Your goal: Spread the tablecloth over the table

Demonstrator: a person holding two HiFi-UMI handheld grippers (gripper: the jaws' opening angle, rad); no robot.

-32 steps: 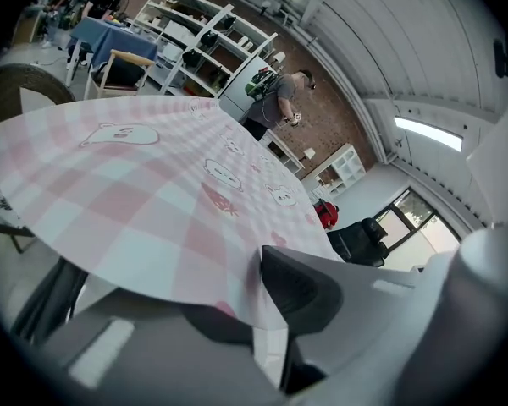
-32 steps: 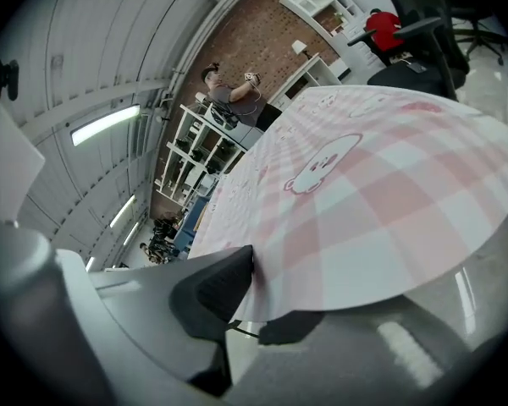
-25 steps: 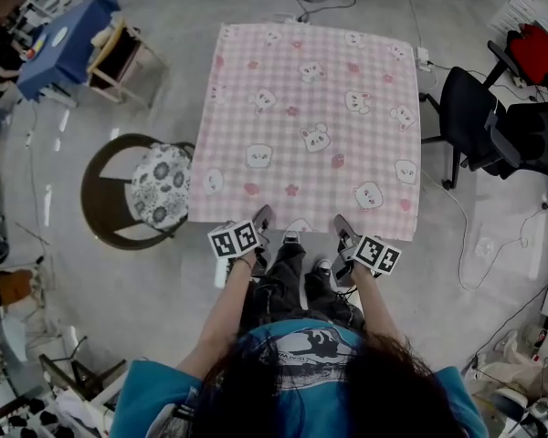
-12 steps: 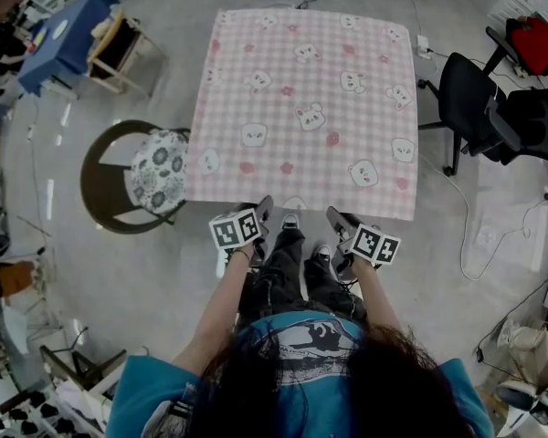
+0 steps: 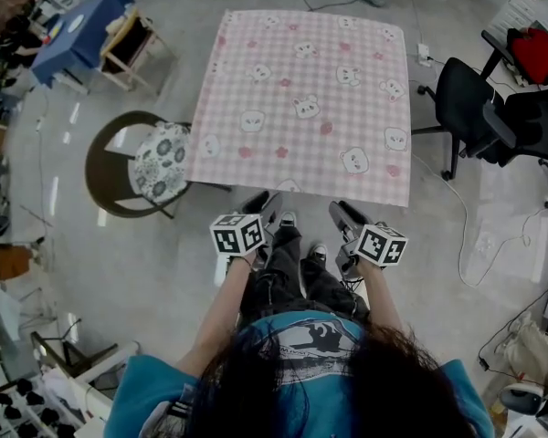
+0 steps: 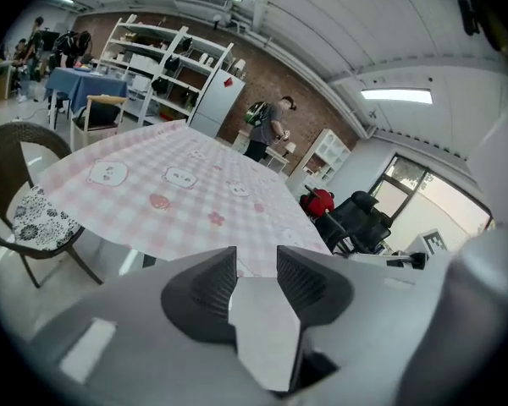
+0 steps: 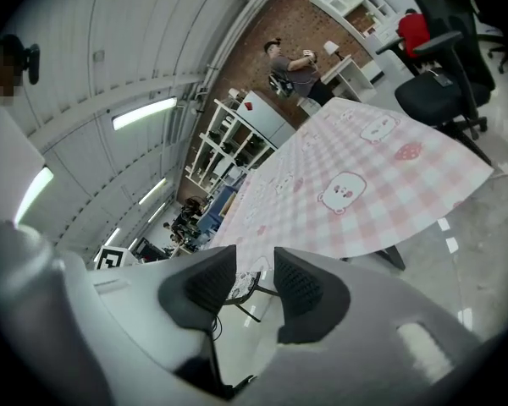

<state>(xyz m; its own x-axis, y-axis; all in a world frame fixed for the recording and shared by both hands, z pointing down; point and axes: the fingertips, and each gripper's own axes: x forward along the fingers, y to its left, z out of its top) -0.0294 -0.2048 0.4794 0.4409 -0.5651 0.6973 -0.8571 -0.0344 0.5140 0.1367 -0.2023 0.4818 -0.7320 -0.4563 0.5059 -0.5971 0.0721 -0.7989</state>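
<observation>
On the left we see a round dark-framed chair (image 5: 93, 167) with a black-and-white floral cushion (image 5: 160, 176) on its seat. Farther off on that side, a blue-covered tabletop (image 5: 78, 26) stands with a light wooden chair (image 5: 132, 42) just beside it. On the right we find two black office chairs (image 5: 464, 99), and a red item (image 5: 537, 55) lies at the far right. A pale cable (image 5: 458, 235) trails over the grey floor (image 5: 146, 272) near them. In the left gripper view, white open shelves (image 6: 165, 62) line a brick wall (image 6: 296, 83) at the far end. A white cabinet (image 6: 218, 101) stands beside the shelves, and a person (image 6: 267, 129) stands near it.
</observation>
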